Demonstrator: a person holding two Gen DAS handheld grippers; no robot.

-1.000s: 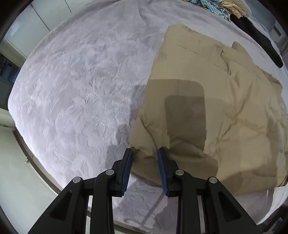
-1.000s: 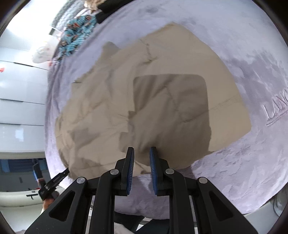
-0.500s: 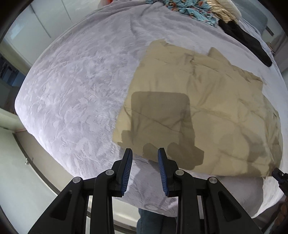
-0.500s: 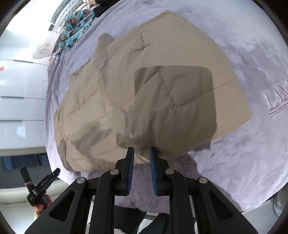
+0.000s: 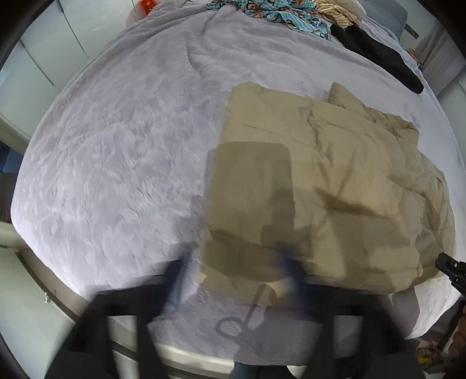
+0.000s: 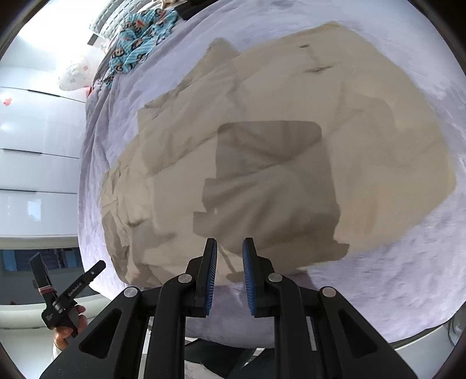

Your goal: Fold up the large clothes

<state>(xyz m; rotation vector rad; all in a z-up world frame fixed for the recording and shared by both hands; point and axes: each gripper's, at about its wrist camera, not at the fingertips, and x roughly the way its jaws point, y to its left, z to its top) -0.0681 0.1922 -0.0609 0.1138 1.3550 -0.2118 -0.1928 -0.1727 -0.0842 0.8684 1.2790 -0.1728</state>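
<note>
A khaki padded garment (image 5: 320,180) lies folded in a rough rectangle on the lilac-grey plush bed cover (image 5: 122,151). My left gripper (image 5: 233,277) hovers above the garment's near left corner. It is blurred, its jaws are opening wide, and no cloth is between them. My right gripper (image 6: 228,271) hangs over the garment's (image 6: 276,140) near edge. A narrow gap shows between its blue pads and nothing is in it. At the lower left of the right wrist view a hand holds the left gripper (image 6: 68,263), spread wide.
A blue patterned garment (image 5: 279,14), a striped one and a long black garment (image 5: 375,55) lie at the far end of the bed. White cupboard fronts (image 6: 29,145) stand beside the bed. The bed's near edge runs just under both grippers.
The left gripper has risen off the garment's corner and its jaws have sprung wide apart. The right gripper has slid sideways along the near edge, its gap unchanged.
</note>
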